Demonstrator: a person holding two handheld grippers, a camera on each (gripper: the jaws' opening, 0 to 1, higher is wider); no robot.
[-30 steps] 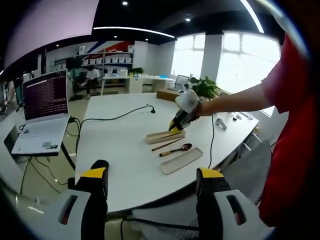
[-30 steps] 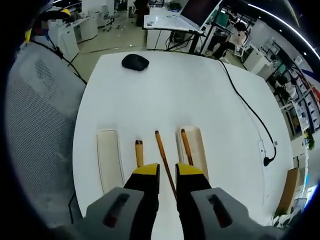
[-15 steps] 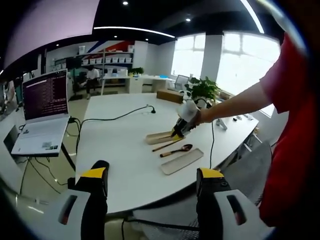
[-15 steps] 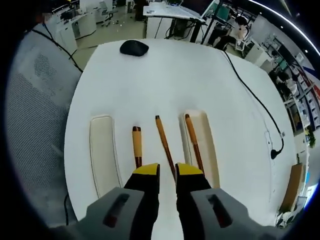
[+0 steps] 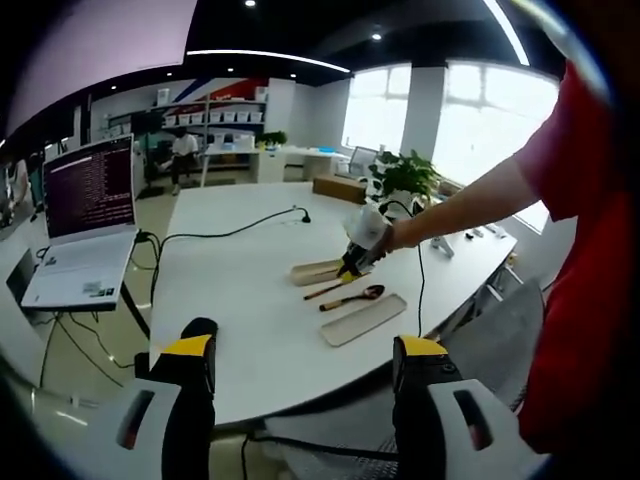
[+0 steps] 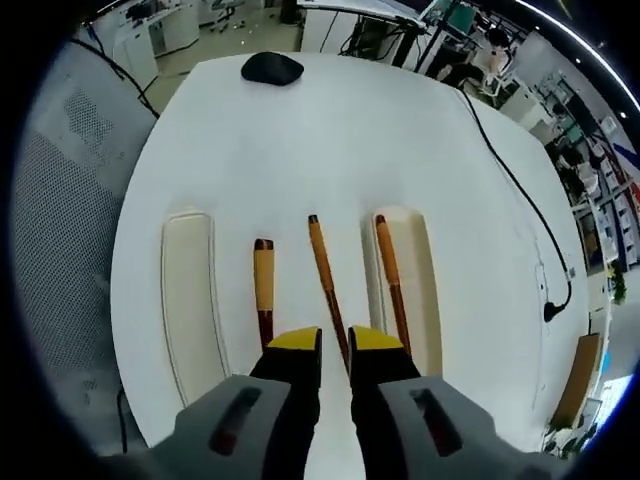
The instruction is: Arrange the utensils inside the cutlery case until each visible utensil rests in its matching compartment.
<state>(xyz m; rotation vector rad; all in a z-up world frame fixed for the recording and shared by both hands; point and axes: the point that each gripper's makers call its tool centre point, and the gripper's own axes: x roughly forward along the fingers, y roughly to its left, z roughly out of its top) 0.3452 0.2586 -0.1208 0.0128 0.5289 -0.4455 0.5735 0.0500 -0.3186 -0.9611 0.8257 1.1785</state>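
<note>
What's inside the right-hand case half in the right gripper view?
One brown-handled utensil lies lengthwise in that case half. Its working end is covered by the right gripper, so I can't tell what kind it is.

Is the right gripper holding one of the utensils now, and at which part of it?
It cannot be told. The right gripper has narrow-set jaws over the middle stick, whose near end runs between them, but contact is hidden. The left gripper is open and holds nothing.

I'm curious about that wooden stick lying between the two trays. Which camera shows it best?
The right gripper view: the wooden stick lies close below the camera, running up from between the right tongs. The left gripper view shows it small and distant.
</note>
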